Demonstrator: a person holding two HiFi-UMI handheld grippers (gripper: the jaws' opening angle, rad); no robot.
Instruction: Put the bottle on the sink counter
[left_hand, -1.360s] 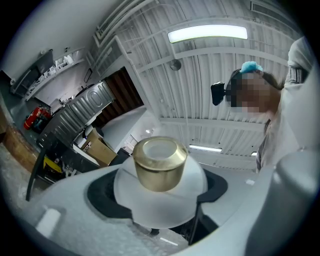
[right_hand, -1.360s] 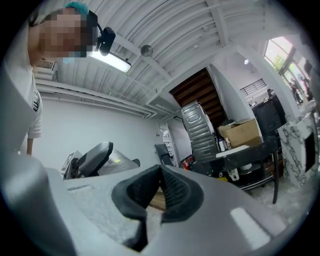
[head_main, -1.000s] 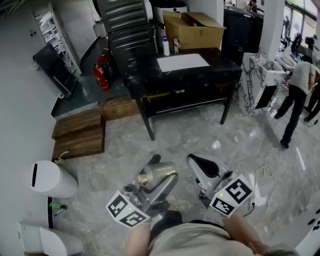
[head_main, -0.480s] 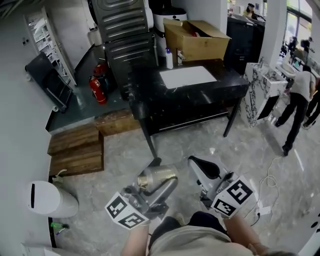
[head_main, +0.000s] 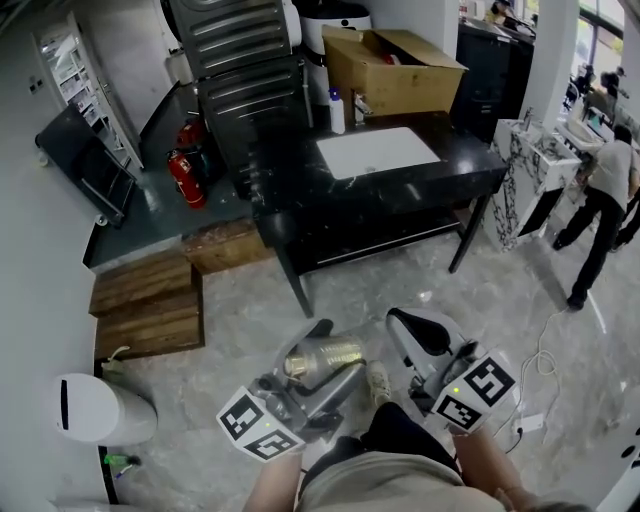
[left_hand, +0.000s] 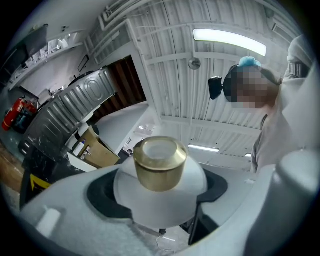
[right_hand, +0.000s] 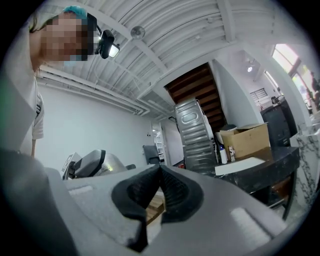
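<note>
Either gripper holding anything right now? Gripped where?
The left gripper holds the bottle by its white body, just below the gold cap. The right gripper holds nothing; its jaws are together.

Bottle (left_hand: 161, 207): body white, matt, smooth; cap (left_hand: 160, 164) gold-toned with a brushed metallic sheen
Left gripper (head_main: 322, 352), right gripper (right_hand: 160, 174): shells grey, matt, finely grained plastic; pads (right_hand: 176, 192) black, ribbed, rubbery-looking
Sink counter (head_main: 470, 170): top black, glossy, stone-like with faint pale veining; basin (head_main: 378, 152) white, smooth
Box (head_main: 400, 70): brown cardboard, matt
Steps (head_main: 145, 305): wooden planks, dark-stained, rough grain
Floor (head_main: 240, 300): grey marbled slabs, polished, lightly reflective
Cabinet (head_main: 240, 60): ribbed sheet metal, dull silver sheen
Fire extinguishers (head_main: 181, 178): red, glossy paint
Bin (head_main: 100, 408): white, smooth plastic, soft sheen
</note>
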